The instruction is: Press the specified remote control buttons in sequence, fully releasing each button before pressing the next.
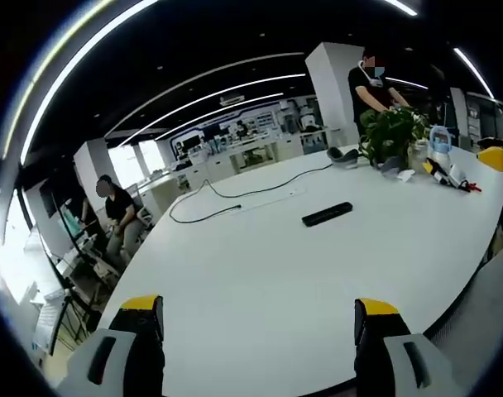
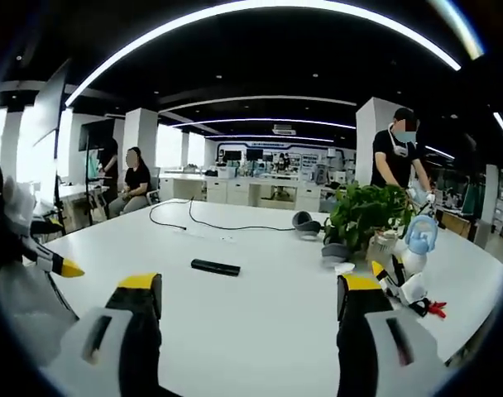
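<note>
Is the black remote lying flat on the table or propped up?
Flat. The slim black remote control lies lengthwise on the white table, nothing under it or touching it; the right gripper view agrees.

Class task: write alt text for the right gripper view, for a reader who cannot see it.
A black remote control lies on a white table, untouched, beyond the open right tongs. A potted plant stands further right, a black cable trails behind, and two people wait in the office background.

A potted plant [image 2: 363,213] is standing on the white tabletop [image 2: 260,306] while a black cable [image 1: 227,198] is trailing nearby.
</note>
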Motion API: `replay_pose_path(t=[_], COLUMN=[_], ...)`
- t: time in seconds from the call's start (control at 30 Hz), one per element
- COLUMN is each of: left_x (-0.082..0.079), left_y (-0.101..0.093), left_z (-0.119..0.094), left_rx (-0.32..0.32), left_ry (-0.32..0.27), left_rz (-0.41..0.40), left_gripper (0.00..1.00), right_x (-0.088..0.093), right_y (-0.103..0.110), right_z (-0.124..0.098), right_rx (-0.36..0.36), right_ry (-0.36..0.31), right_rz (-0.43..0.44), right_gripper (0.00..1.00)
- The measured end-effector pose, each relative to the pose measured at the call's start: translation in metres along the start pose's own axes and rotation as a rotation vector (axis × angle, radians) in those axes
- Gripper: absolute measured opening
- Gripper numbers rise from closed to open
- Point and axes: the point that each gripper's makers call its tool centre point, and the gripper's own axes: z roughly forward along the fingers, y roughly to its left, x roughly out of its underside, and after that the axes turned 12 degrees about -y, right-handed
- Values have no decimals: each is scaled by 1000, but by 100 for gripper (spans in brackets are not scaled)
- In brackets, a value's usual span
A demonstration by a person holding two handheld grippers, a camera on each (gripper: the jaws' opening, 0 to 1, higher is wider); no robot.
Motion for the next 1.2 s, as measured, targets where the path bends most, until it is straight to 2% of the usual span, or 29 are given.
replay_pose_path(t=[0.17, 0.3, 0.37, 0.47, 0.57, 0.9, 1.2], left_x=[0, 0, -1, -2, 0, 1, -1], left_y=[1, -2, -4, -4, -7, -12, -14], left_z=[0, 0, 0, 0, 0, 0, -1], left_rx=[-1, 12, 18, 20, 29, 53, 64], left_ry=[1, 3, 3, 0, 9, 14, 13], left_rz=[1, 10, 21, 28, 24, 23, 17], left_gripper=[100, 100, 100, 100, 100, 100, 100], right_x=[1, 7, 10, 8, 14, 16, 14], right_y=[1, 0, 0, 1, 4, 5, 0], right_z=[2, 3, 2, 2, 2, 1, -1], right_rx=[0, 6, 3, -4, -18, -36, -15], right_ry=[0, 32, 50, 39, 72, 80, 71], right_rz=[21, 23, 20, 24, 22, 30, 48], right_gripper=[98, 98, 97, 96, 95, 90, 84])
